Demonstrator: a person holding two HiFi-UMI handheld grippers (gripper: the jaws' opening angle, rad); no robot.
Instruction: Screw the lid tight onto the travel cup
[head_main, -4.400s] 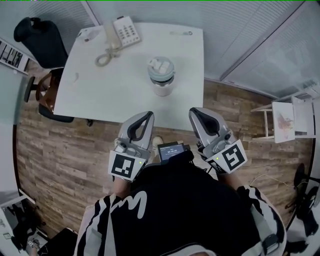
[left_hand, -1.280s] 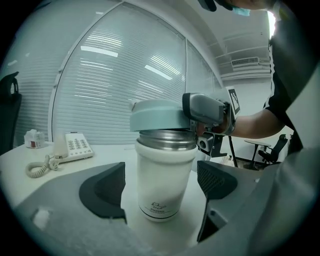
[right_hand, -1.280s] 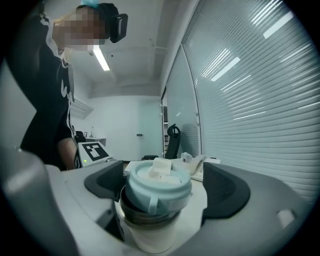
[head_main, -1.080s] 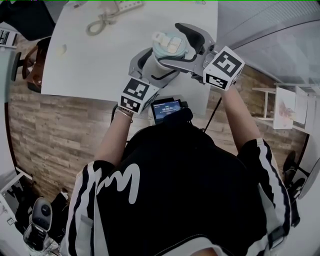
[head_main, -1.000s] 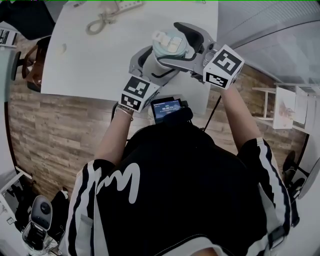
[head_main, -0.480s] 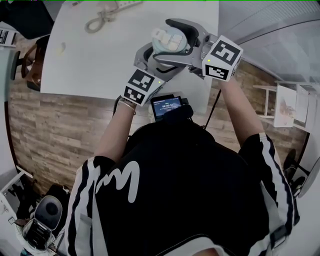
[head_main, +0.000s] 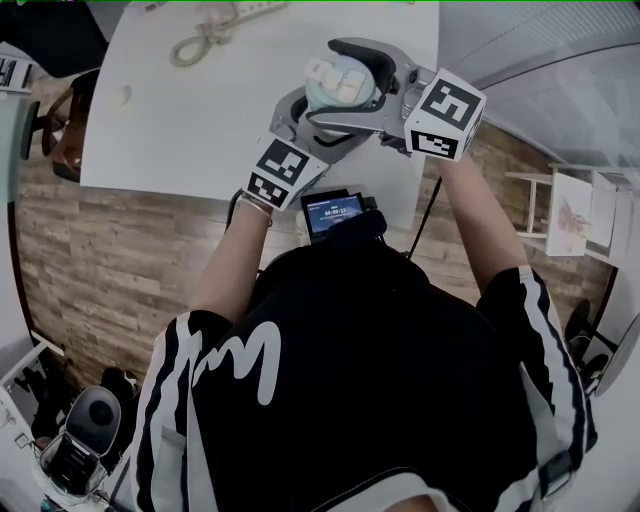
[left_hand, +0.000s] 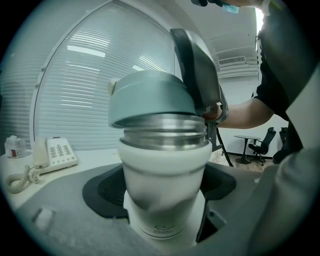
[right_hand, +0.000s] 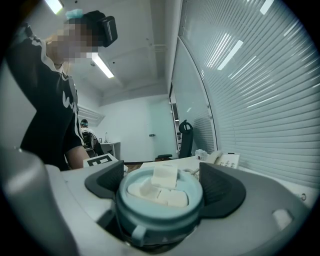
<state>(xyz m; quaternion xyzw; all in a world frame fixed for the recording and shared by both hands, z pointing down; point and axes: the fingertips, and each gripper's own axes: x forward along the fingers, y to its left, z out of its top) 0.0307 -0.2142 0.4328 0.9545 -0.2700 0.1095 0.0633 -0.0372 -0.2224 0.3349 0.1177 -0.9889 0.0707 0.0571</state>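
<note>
Lid (right_hand: 160, 207) on cup (left_hand: 162, 172), both gripped.
Left gripper (head_main: 303, 120) jaws clamp the cup; right gripper (head_main: 352, 78) jaws, wide, clamp the lid.

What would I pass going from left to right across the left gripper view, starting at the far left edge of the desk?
telephone → travel cup with the lid on top → round side table → office chair
</note>
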